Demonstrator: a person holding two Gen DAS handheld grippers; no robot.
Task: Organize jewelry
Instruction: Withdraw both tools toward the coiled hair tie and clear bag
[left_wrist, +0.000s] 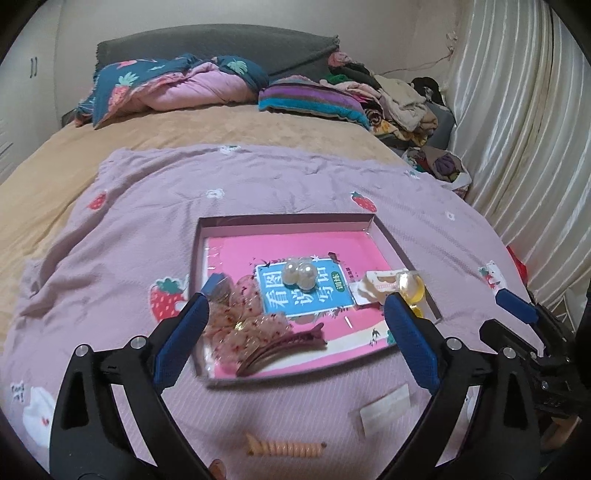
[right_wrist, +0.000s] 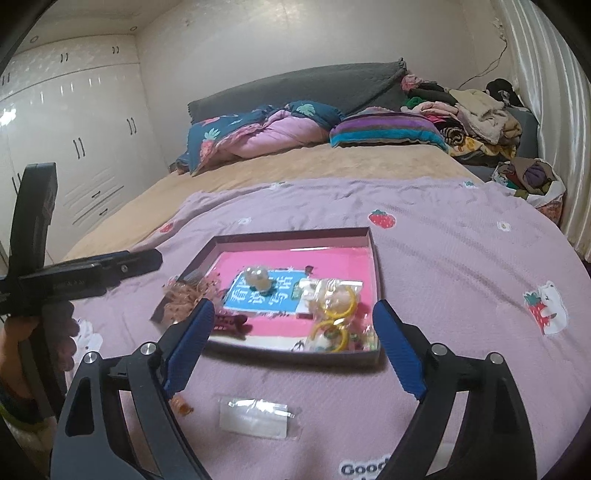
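Note:
A shallow pink-lined box (left_wrist: 284, 221) (right_wrist: 373, 254) lies on the lilac strawberry blanket. In it are pearl hair ties (left_wrist: 298, 274) (right_wrist: 258, 277), a pink sheer bow clip (left_wrist: 243, 325), a maroon hair clip (left_wrist: 280, 350) (right_wrist: 231, 322), and yellow rings in a clear bag (left_wrist: 410, 286) (right_wrist: 334, 314). An orange spiral hair tie (left_wrist: 286, 448) and a small clear bag (left_wrist: 384, 408) (right_wrist: 255, 413) lie on the blanket in front of the box. My left gripper (left_wrist: 295, 314) is open and empty over the box's near edge. My right gripper (right_wrist: 293, 314) is open and empty, also near that edge.
Folded quilts (left_wrist: 173, 85) and a striped pillow (left_wrist: 314, 98) lie at the headboard. A clothes pile (left_wrist: 399, 99) sits at the far right by the curtain (left_wrist: 517, 129). White wardrobes (right_wrist: 74, 129) stand on the left. The right gripper shows at the left view's right edge (left_wrist: 517, 314).

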